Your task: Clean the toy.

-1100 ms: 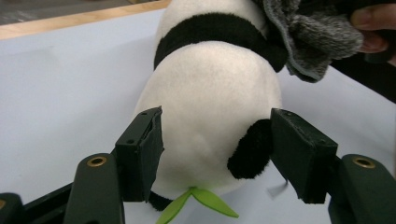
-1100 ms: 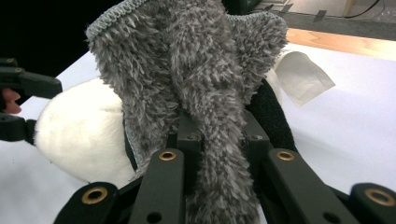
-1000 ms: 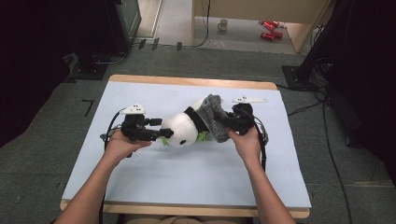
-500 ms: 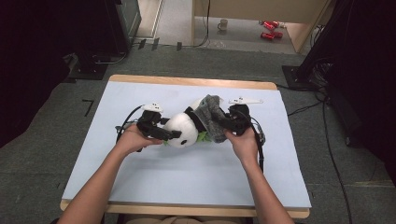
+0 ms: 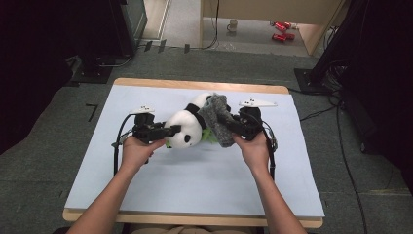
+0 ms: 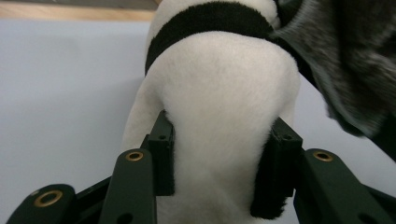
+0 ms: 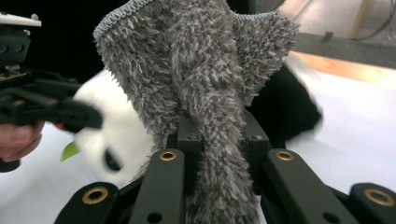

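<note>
The left gripper [image 6: 219, 158] has just been closing and now squeezes the white-and-black plush panda [image 5: 187, 127] at frame centre, head between its pads. The right gripper [image 7: 212, 140] clenches the fluffy grey cloth [image 7: 201, 70] draped against the panda's back.

A: What's at frame centre?
B: The panda [image 6: 219, 116], white with a black band up top. The jaws have just been closing and now press its sides.
A: Upper right?
B: A grey cloth [image 6: 355, 60].

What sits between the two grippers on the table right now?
The toy panda, lying on the table, with the left gripper clamping its head and the grey cloth in the right gripper; high view.
</note>
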### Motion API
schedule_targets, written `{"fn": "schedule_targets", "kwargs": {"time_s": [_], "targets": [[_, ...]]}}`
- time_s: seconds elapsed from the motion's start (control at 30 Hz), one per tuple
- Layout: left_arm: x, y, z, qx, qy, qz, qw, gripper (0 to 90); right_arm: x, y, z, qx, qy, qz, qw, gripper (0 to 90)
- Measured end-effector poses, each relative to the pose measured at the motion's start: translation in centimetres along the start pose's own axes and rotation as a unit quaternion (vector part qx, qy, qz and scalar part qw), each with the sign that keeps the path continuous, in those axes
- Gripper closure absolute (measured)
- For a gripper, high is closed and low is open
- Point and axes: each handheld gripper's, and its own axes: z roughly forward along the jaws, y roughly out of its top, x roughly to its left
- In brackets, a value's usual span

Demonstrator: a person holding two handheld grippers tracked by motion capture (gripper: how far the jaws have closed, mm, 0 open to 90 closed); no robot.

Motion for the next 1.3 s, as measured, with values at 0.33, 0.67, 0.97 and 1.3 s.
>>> {"fn": "schedule_targets", "kwargs": {"time_s": [0.33, 0.67, 0.97, 1.3], "targets": [[-0.2, -1.9, 1.1, 0.016, 0.020, -0.036, 0.9990, 50.3, 3.1, -1.5, 2.1, 0.040, 0.046, -0.020, 0.9979, 76.0], [-1.5, -2.1, 1.6, 0.047, -0.008, -0.019, 0.9987, 37.6, 3.6, -3.2, 4.5, 0.075, 0.032, -0.043, 0.9958, 76.0], [-0.3, -1.1, 0.7, 0.097, -0.046, 0.016, 0.9941, 27.8, 2.6, -3.6, 4.6, 0.082, 0.026, -0.041, 0.9955, 75.9], [1.1, -0.7, 0.4, 0.096, -0.040, -0.013, 0.9945, 45.0, 3.6, -3.5, 4.5, 0.076, 0.035, -0.053, 0.9951, 76.2]]}}
